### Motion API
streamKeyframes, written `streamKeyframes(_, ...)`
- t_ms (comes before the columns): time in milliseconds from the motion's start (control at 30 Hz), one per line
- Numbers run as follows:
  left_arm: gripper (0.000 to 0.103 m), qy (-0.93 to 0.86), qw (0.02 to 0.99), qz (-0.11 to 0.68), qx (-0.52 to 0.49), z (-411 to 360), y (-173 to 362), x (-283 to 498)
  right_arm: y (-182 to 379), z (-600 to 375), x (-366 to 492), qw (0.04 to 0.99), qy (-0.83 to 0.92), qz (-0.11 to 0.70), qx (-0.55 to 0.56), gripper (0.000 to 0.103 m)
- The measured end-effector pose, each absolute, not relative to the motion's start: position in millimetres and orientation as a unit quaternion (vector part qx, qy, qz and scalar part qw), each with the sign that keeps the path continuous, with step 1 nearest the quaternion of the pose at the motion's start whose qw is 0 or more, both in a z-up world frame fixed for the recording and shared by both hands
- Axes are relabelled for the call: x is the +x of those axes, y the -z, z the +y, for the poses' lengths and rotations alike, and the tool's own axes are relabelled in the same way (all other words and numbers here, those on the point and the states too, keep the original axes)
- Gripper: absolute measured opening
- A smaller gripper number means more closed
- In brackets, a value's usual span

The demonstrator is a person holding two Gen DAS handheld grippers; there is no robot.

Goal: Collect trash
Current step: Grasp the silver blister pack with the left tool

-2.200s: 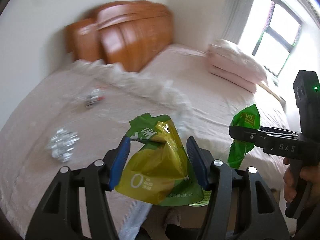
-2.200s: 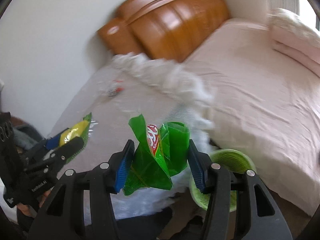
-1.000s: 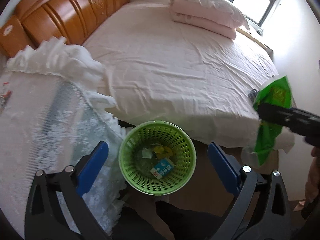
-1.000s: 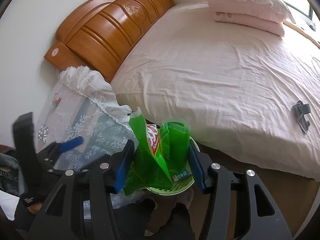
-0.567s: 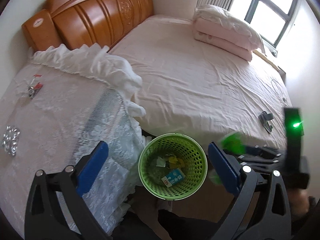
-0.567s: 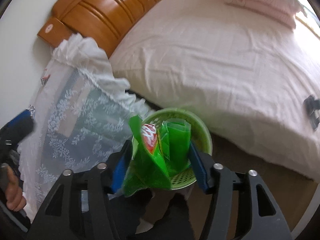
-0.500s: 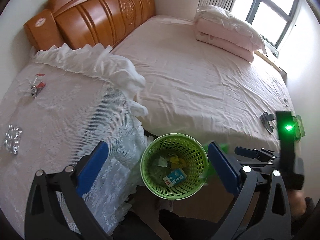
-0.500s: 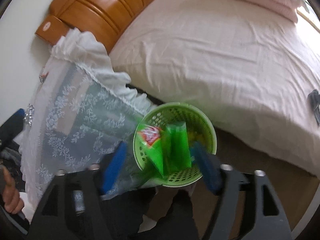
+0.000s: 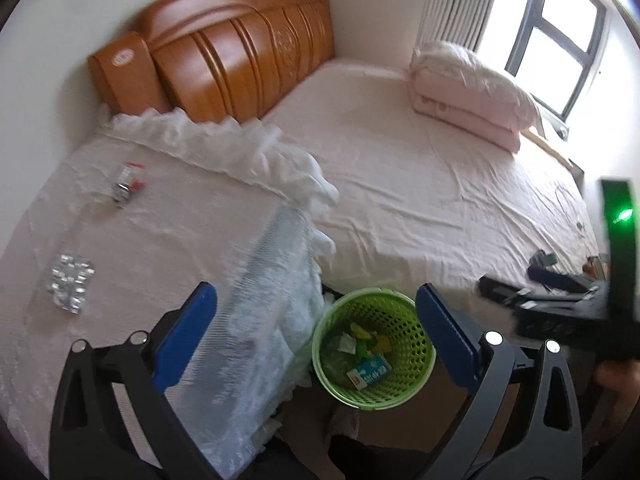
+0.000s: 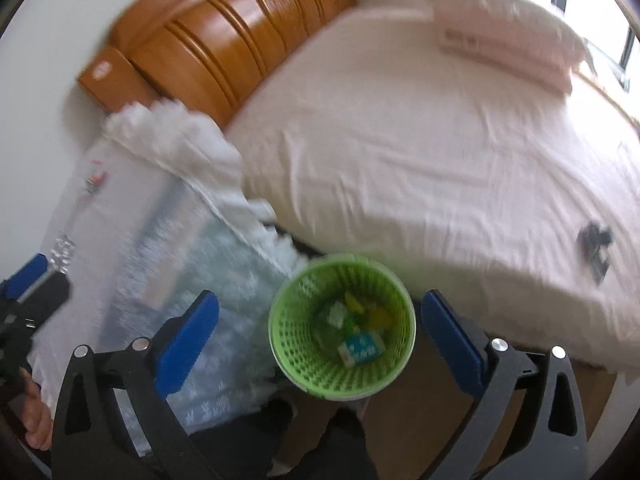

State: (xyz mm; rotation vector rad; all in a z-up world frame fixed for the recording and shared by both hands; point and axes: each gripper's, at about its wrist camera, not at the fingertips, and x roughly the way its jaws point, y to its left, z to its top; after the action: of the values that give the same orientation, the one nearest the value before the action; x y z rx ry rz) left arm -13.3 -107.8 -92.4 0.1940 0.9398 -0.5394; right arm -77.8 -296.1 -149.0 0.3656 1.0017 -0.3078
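A green mesh waste basket (image 9: pixel 416 344) stands on the floor between the bed and a lace-covered table; it also shows in the right wrist view (image 10: pixel 280 344). It holds several wrappers and a small blue carton (image 10: pixel 362 347). My left gripper (image 9: pixel 318 328) is open and empty above the basket. My right gripper (image 10: pixel 320 334) is open and empty right over the basket. A silver blister pack (image 9: pixel 70 283) and a small red-and-clear wrapper (image 9: pixel 127 184) lie on the table.
The lace-covered table (image 9: pixel 168 240) is at the left. The pink bed (image 9: pixel 420 184) with a wooden headboard (image 9: pixel 224 68) and folded pillows (image 9: pixel 468 92) fills the back. A dark clip (image 10: pixel 596 240) lies on the bed at the right.
My left gripper opened and its yellow-green pouch left it. My right gripper carried the green packet over the basket and opened; the packet is gone from its jaws. Both grippers have lifted since.
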Motion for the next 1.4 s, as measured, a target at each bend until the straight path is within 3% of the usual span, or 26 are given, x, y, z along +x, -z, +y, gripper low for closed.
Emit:
streamKeyframes(267,0.095,0.201,0.874,0.439,0.059,-36,78,-3,100,-241,-49,0.887,0.091,0.430,0.138,0.101)
streamKeyframes(700,0.095,0.087,0.880,0.466,-0.031,70,94,14,117,-154,6,0.877,-0.008,0.469,0.106,0.101)
streamKeyframes(1000,0.095,0.027,0.866,0.491,-0.090,96,122,66,123,-134,24,0.871,-0.023,0.478,0.109,0.101)
streamKeyframes(1167,0.095,0.011,0.871,0.491,-0.036,93,137,102,127,-132,34,0.867,-0.024,0.485,0.113,0.101)
streamKeyframes(1400,0.095,0.116,0.854,0.480,0.161,83,161,131,138,-136,43,0.858,-0.002,0.499,0.126,0.101)
